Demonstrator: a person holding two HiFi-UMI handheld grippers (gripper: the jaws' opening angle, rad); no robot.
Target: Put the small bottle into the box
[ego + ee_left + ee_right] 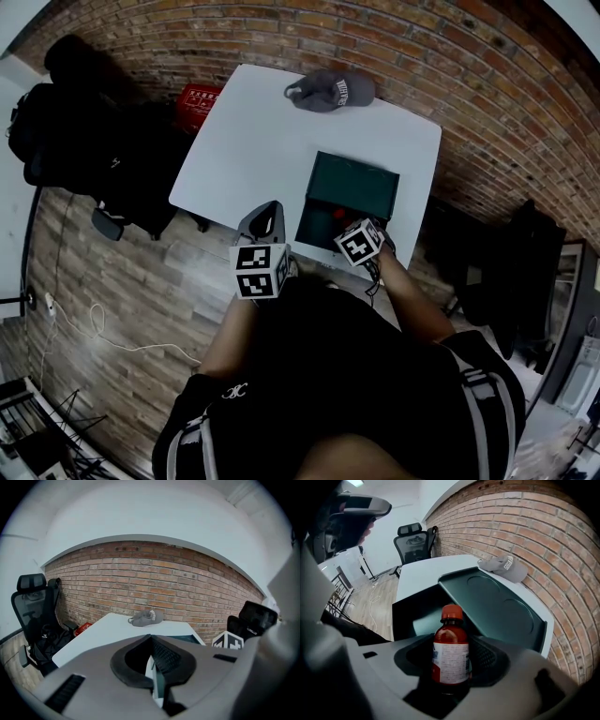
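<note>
The small bottle has a red cap, red contents and a white label. It stands upright between the jaws of my right gripper, which is shut on it. In the head view the bottle shows as a red spot over the near edge of the dark green box. The box is open, with its lid leaning back behind it. My left gripper hovers at the table's near edge, left of the box. Its jaws meet with nothing between them.
The white table carries a grey cap at its far side by the brick wall. A red item and black office chairs stand to the left. Another dark chair is at the right.
</note>
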